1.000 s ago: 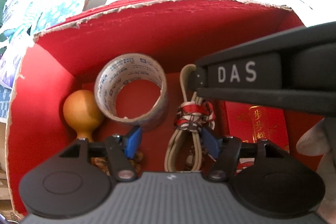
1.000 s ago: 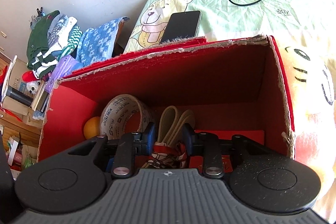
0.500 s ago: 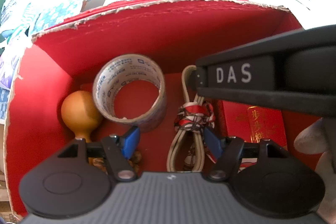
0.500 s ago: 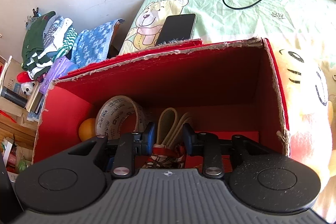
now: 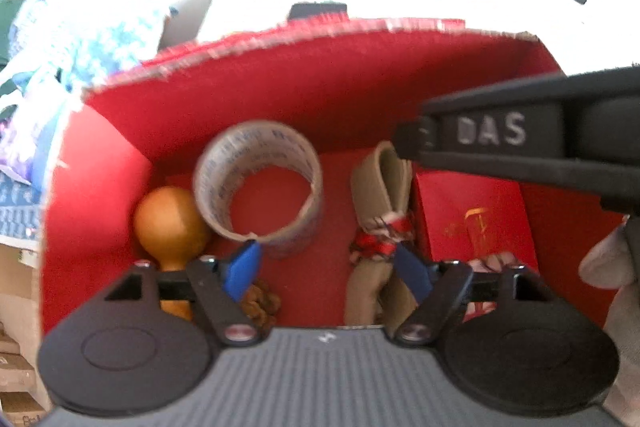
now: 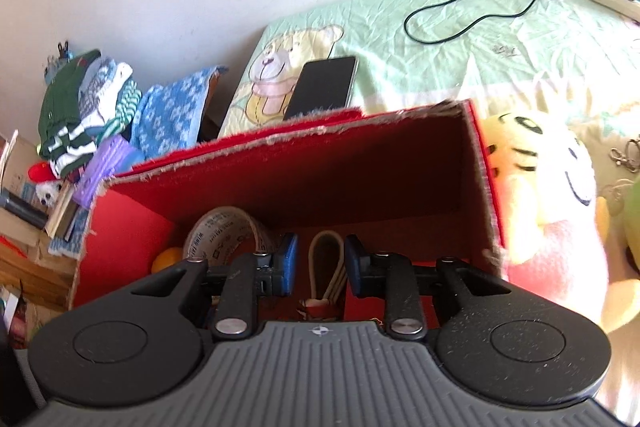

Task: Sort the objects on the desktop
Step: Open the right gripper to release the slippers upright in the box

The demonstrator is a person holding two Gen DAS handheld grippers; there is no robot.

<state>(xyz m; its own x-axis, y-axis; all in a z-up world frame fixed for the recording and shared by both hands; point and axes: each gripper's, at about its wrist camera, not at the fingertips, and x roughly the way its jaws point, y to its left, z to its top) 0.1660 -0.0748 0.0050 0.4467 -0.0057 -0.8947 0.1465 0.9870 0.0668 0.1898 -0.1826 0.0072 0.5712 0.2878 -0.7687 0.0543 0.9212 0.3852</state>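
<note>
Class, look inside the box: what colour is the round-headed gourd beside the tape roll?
Orange-brown, plain. The gourd shows best in the left wrist view.

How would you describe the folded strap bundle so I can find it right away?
Look inside the red box. On its floor, between the tape roll and the flat red envelope, lies the beige strap bundle. It alone is cinched at the middle with a red-and-white patterned tie.

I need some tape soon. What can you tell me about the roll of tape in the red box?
The wide roll of clear packing tape, with a brownish core and small blue print, stands tilted on its edge on the floor of the red cardboard box, its hollow centre facing up and out. It leans against the orange wooden gourd-shaped object on its left. Nothing grips it.
</note>
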